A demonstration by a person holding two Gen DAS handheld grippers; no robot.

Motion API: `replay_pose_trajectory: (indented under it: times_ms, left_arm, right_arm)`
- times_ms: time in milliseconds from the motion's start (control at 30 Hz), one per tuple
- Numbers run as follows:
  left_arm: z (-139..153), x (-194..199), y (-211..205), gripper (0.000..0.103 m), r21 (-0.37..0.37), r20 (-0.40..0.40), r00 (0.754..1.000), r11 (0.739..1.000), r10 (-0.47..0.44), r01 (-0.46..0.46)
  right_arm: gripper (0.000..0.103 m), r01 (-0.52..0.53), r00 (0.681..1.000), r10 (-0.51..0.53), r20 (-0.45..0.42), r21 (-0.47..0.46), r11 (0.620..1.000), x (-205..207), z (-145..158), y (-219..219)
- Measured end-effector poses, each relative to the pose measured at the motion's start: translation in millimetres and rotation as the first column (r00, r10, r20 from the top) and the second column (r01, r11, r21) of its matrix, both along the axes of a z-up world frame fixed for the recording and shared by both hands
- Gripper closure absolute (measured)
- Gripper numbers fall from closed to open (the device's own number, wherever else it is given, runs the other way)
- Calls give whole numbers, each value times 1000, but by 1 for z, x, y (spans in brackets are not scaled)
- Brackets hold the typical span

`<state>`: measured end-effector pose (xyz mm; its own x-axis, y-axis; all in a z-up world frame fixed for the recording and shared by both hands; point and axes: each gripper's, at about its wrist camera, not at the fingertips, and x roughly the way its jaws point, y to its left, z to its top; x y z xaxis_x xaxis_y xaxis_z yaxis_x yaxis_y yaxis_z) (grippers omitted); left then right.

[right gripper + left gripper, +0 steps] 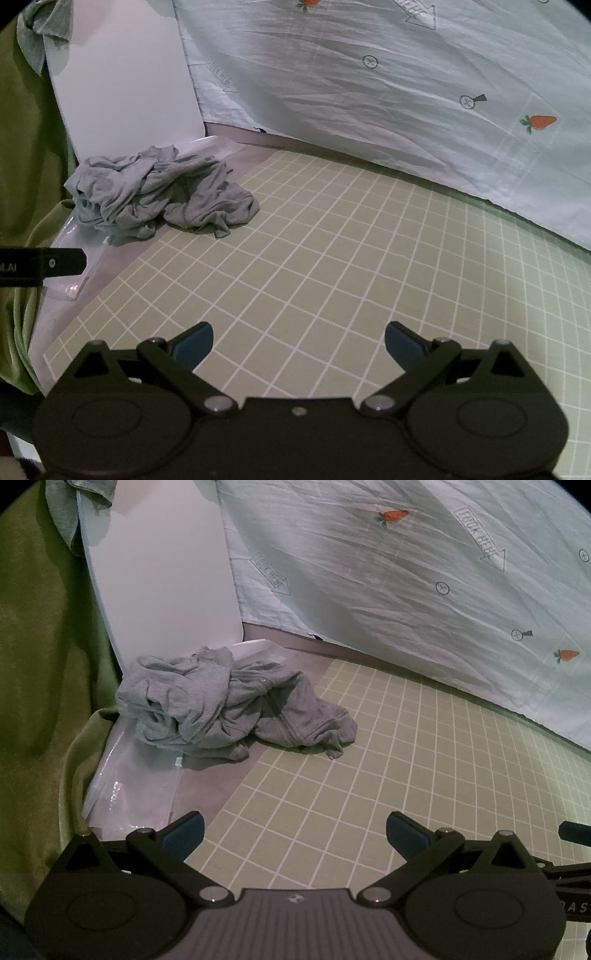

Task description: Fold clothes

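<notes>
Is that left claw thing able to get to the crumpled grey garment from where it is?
Probably yes. The left gripper is open and empty, and only bare grid mat lies between it and the grey garment, which sits ahead and slightly left at the mat's far corner. Nothing visibly blocks the way.

Black grippers (294,830); blue fingertips (194,341)

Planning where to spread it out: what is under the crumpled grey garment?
The grey garment lies partly on a clear plastic sheet and a mauve surface, with one end on the green grid mat. Whatever sits directly beneath its bulk is covered.
</notes>
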<state>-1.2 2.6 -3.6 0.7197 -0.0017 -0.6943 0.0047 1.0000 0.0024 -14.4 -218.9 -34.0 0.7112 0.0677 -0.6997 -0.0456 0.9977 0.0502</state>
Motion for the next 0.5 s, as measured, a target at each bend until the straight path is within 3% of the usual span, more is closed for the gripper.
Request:
replay_pose_trajectory:
  times_ms: [500]
  left_arm:
    - [-3, 3, 2, 0, -3, -17, 1000, 1000, 7, -7]
  right_arm:
    - [2, -9, 1000, 9, -3, 10, 1000, 1, -2, -1]
